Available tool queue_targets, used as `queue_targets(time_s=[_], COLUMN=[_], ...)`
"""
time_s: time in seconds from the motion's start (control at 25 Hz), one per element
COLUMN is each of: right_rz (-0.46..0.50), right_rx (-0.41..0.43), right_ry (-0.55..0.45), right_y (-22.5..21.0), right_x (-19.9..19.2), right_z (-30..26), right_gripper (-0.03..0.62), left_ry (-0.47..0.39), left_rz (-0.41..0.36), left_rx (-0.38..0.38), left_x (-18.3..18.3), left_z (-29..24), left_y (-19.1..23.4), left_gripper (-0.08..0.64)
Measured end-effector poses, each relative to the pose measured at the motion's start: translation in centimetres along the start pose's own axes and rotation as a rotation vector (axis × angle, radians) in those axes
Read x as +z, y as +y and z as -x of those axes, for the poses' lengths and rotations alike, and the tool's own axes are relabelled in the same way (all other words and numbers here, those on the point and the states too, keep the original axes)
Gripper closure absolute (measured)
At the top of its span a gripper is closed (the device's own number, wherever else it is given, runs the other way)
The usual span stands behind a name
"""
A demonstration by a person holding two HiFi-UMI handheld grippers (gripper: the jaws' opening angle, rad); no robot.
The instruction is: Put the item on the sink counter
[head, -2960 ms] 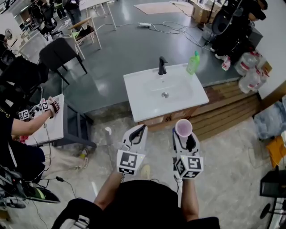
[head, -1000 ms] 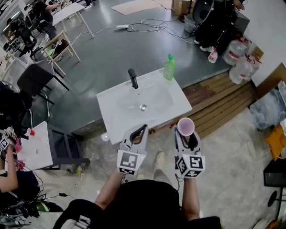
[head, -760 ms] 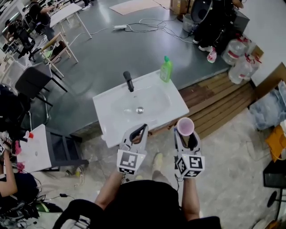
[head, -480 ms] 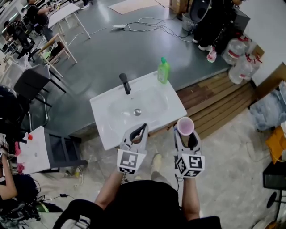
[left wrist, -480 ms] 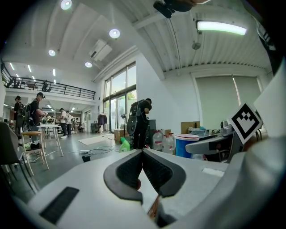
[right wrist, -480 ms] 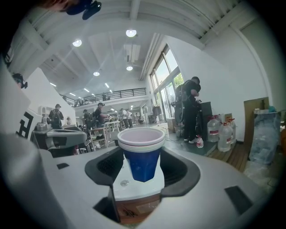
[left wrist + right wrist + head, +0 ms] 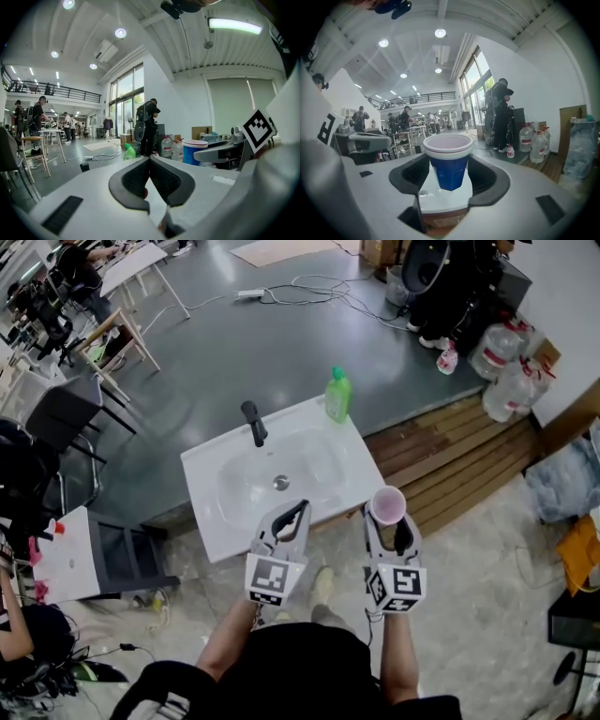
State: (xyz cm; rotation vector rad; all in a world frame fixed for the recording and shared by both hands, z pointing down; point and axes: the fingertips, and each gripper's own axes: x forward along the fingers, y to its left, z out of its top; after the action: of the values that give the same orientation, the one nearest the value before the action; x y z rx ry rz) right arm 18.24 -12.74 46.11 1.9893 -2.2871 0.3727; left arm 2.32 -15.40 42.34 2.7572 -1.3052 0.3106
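The white sink counter [image 7: 212, 513] stands on the floor ahead of me, with a black faucet [image 7: 251, 422] and a green soap bottle [image 7: 337, 396] at its back edge. My right gripper [image 7: 388, 518] is shut on a blue cup [image 7: 387, 504] with a pale inside, held upright just off the counter's front right corner. In the right gripper view the cup [image 7: 449, 172] sits upright between the pads of the right gripper [image 7: 450, 160]. My left gripper [image 7: 296, 511] hovers at the counter's front edge; the left gripper [image 7: 149, 160] has its pads together, with nothing held.
A wooden platform [image 7: 452, 463] lies right of the counter, with water jugs [image 7: 511, 381] beyond it. A black chair [image 7: 58, 414] and a small white table [image 7: 71, 555] stand to the left. Cables [image 7: 309, 296] run over the grey floor behind. People work at the far desks.
The sink counter has slid left and nearer in the head view as I walk up to it. Both grippers keep their places in the frame, and the cup stays in the right one.
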Motion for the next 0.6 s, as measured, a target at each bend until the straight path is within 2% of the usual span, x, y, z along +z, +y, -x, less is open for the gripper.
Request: queue_targets(time_s=[0.6], right_rz=[0.01], right_rx=[0.051], right_ry=[0.03], right_y=[-3.1], right_x=[-2.3], right_z=[-6.3], right_gripper=[0.336], left_ry=[0.033], left_rz=[0.02], left_rx=[0.027], left_x=[-2.2], left_z=[-6.4], left_y=[1.1], left_gripper=[0.558])
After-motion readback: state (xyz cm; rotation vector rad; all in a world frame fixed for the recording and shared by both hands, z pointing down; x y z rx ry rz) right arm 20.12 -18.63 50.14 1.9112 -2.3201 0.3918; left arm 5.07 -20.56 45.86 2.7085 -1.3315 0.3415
